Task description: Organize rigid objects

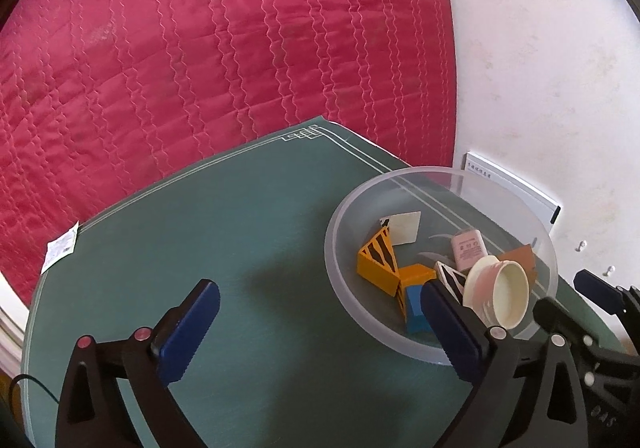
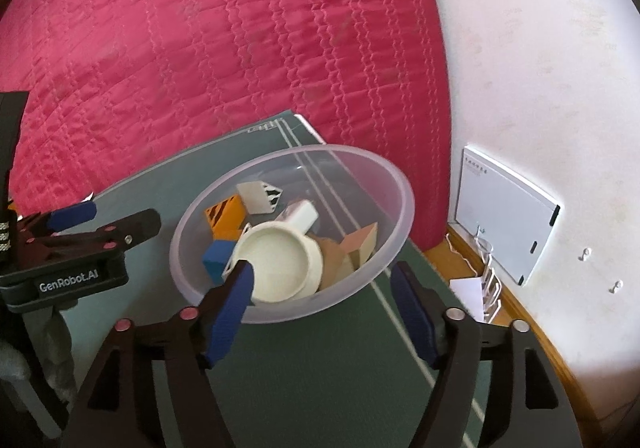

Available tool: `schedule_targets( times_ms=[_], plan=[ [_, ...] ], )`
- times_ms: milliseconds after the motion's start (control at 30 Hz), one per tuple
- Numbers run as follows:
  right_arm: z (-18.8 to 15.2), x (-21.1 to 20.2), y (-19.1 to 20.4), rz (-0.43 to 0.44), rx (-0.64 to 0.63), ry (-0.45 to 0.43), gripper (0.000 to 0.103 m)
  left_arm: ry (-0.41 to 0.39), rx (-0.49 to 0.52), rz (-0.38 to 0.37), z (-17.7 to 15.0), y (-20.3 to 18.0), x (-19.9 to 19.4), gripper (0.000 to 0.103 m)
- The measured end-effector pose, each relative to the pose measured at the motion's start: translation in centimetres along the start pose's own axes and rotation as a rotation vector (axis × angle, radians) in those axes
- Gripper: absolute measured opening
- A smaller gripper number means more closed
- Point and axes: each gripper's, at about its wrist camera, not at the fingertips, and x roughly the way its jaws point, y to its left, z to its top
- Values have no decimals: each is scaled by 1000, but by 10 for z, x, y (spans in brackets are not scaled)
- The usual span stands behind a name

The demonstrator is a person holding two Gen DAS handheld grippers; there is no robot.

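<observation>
Both grippers are angling down toward the table. The left gripper (image 1: pixel 320 332) is holding its fingers wide apart, empty; the right gripper (image 2: pixel 324 312) is standing open around the bowl's (image 2: pixel 394 244) near rim. The clear bowl is holding blocks (image 1: pixel 378 262) and a cream cup (image 2: pixel 280 264).

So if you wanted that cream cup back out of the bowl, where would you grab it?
Probably by its rim. The cream cup lies on its side atop the blocks in the clear bowl, mouth facing the right gripper. Come from above, one finger inside the mouth, one outside the wall.
</observation>
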Motion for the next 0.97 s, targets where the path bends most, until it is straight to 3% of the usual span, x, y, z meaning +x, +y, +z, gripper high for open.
schedule_targets(
  times_ms=[333, 967],
  plan=[
    [2, -7, 8, -4, -24, 4, 95, 9, -12, 11, -5, 5, -4, 102],
    [-4, -7, 14, -19, -45, 43, 95, 10, 43, -35, -12, -10, -11, 102]
  ],
)
